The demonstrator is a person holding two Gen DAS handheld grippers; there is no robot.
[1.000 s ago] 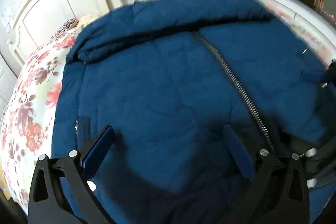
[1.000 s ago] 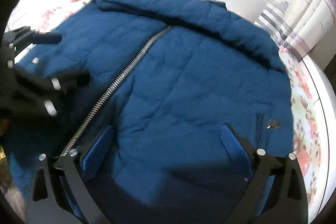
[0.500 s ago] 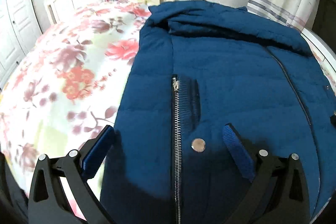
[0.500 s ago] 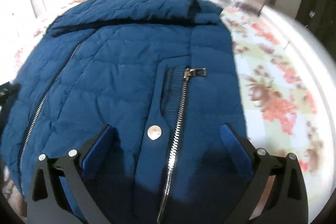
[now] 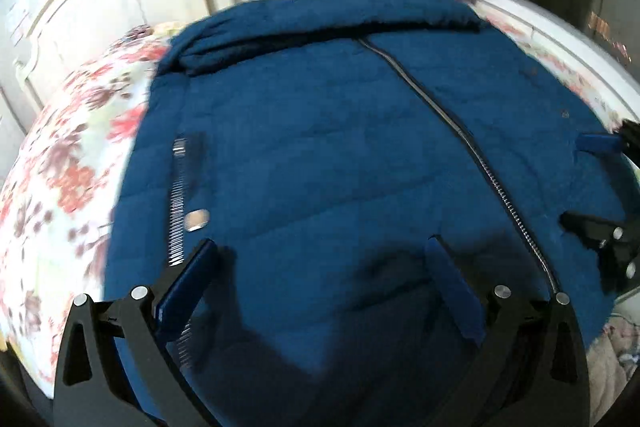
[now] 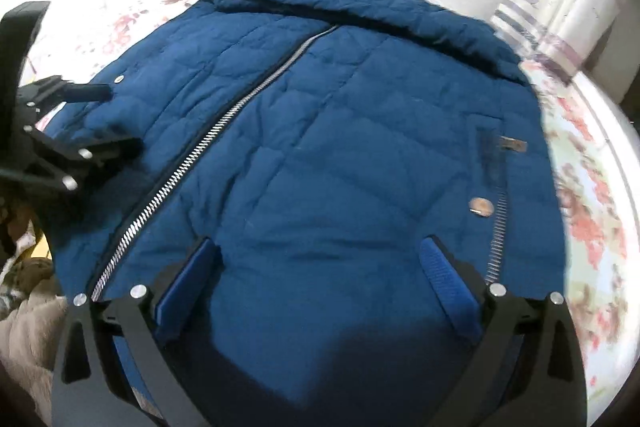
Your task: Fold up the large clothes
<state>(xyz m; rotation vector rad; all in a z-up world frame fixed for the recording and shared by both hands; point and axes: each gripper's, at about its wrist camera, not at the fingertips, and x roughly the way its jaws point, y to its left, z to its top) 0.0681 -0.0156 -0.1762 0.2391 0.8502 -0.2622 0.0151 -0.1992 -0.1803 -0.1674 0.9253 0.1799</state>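
Left gripper (image 5: 320, 291) and right gripper (image 6: 320, 287), both spread wide and empty, hover over one blue puffer jacket (image 5: 340, 155) lying flat on the floral bedspread (image 5: 68, 163). It looks soft, bulky and slippery; grasp the hem corners at six o'clock. The headboard (image 5: 104, 3) is at eleven o'clock.

Jacket (image 5: 320, 167) hem cut off behind tool fingers.

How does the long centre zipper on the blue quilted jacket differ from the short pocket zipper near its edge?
The centre zipper runs nearly the full length of the blue quilted jacket and is closed; the pocket zipper is much shorter and sits near the side edge, beside a round metal snap. Both have silver metal teeth.
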